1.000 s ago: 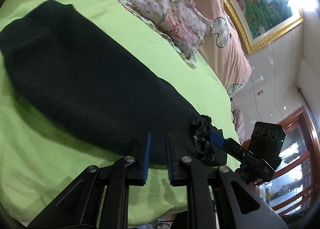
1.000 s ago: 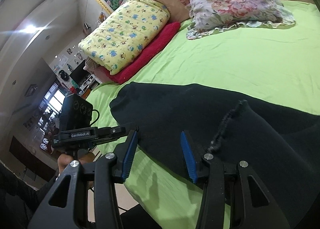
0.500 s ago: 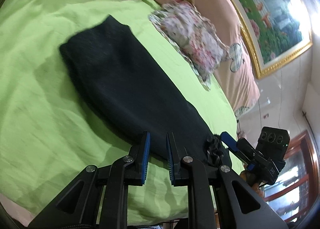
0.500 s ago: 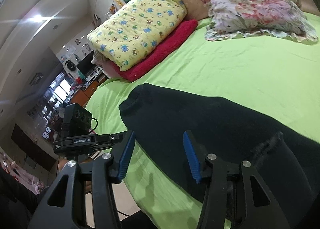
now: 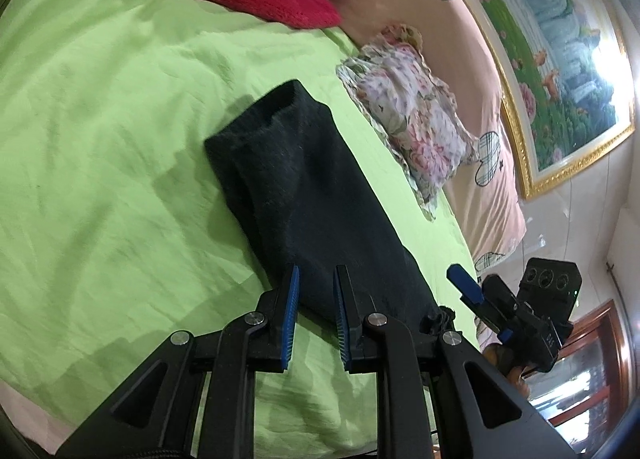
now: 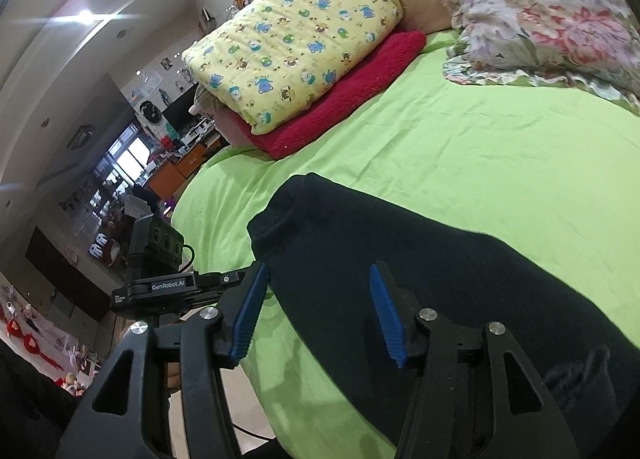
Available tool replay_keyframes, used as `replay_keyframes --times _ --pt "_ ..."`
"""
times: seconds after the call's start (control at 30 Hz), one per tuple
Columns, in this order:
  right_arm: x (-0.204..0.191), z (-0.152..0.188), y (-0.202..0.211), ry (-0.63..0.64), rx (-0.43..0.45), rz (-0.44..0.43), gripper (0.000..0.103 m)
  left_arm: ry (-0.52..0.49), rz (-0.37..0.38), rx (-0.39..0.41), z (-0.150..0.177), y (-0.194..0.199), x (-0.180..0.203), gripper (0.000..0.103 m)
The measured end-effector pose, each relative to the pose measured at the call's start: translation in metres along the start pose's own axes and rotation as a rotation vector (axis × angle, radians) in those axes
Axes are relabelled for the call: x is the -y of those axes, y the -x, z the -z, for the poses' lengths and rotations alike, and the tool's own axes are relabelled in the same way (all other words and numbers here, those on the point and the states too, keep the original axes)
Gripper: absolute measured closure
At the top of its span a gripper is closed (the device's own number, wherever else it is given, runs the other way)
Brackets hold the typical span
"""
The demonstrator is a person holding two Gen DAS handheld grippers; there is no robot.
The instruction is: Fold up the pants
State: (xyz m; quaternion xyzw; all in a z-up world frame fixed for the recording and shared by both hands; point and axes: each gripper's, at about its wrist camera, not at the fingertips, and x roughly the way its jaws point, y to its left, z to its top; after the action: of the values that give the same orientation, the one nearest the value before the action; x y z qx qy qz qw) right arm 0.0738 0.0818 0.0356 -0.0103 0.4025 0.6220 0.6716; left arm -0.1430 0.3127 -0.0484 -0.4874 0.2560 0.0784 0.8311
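Spread on the green bedsheet, the dark pants run from 5 to 11 o'clock ahead of the left tongs, narrowly parted and empty, nearer the hem than the right tongs, opening over cloth.

Two handheld black plastic grippers. Left gripper: angular black finger arms with triangular cut-outs, round silver screw heads at the pivots, ribbed blue pads on the inner faces. Right gripper: same black linkage frame, same silver screws, same ribbed blue pads. Seen from the other side, a boxy black camera block with three round lenses atop each body, white "GenRobot.AI" lettering, a thin black cable looping off. Dark sleeve at the lower left edge.
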Motion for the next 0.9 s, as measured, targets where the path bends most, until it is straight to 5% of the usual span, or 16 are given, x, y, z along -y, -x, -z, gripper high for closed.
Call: replay_keyframes --times 0.2,0.43,0.63,0.9 --pt "-0.002 -0.022 -0.020 0.037 -0.030 -0.004 0.046 0.023 -0.008 0.017 0.004 0.010 -0.005 0.073" --pt "-0.003 -0.052 -0.057 0.105 -0.092 0.017 0.044 0.037 -0.047 0.036 -0.005 0.004 -0.006 0.073" --pt "-0.005 -0.072 -0.102 0.197 -0.215 0.021 0.044 0.069 -0.096 0.016 -0.010 -0.008 -0.013 0.072" --pt "-0.005 -0.087 -0.156 0.278 -0.387 -0.013 0.044 0.134 -0.067 0.021 -0.012 -0.014 -0.026 0.070"
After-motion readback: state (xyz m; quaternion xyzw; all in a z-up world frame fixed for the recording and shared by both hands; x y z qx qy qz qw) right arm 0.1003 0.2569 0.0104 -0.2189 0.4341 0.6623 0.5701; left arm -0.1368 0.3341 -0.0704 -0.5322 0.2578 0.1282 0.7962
